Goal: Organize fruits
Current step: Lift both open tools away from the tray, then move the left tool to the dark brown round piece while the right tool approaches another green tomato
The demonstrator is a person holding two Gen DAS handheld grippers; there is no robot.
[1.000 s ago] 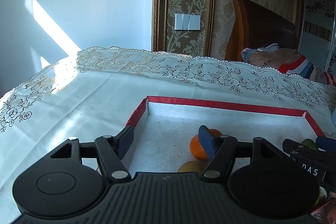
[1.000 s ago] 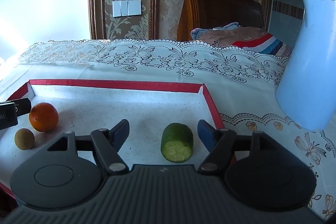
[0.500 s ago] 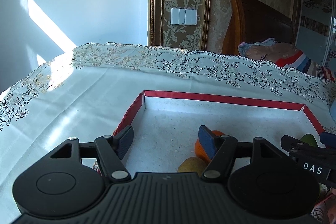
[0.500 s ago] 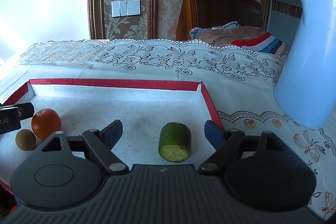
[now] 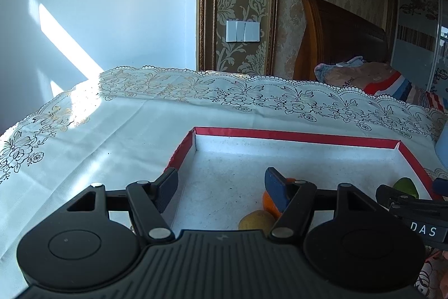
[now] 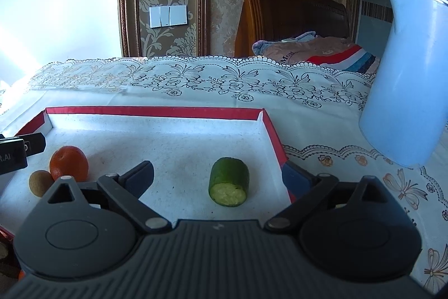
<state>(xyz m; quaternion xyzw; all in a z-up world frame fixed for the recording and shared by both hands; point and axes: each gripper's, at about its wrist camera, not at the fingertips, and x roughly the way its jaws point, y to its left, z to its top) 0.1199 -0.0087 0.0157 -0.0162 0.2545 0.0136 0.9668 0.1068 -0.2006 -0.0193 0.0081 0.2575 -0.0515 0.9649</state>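
A shallow white tray with a red rim (image 6: 151,111) lies on the lace tablecloth. In it are an orange (image 6: 69,163), a small brown round fruit (image 6: 41,182) beside it, and a green cucumber piece (image 6: 229,181) lying with its cut end toward me. My right gripper (image 6: 221,177) is open and empty, its fingers standing either side of the cucumber piece without touching it. My left gripper (image 5: 221,184) is open and empty over the tray's near left part (image 5: 294,136). The orange (image 5: 268,202) is partly hidden behind its right finger, with the brown fruit (image 5: 256,220) just below.
A tall pale blue jug (image 6: 406,80) stands on the cloth right of the tray. The table's far edge has lace trim (image 6: 224,66). A wooden headboard and bedding (image 6: 313,46) lie beyond. The other gripper's tip (image 6: 19,150) shows at the left edge.
My right gripper's fingers have spread wider around the cucumber piece and it has drawn back slightly. The left gripper has risen and tilted a little; the fruits have not moved.
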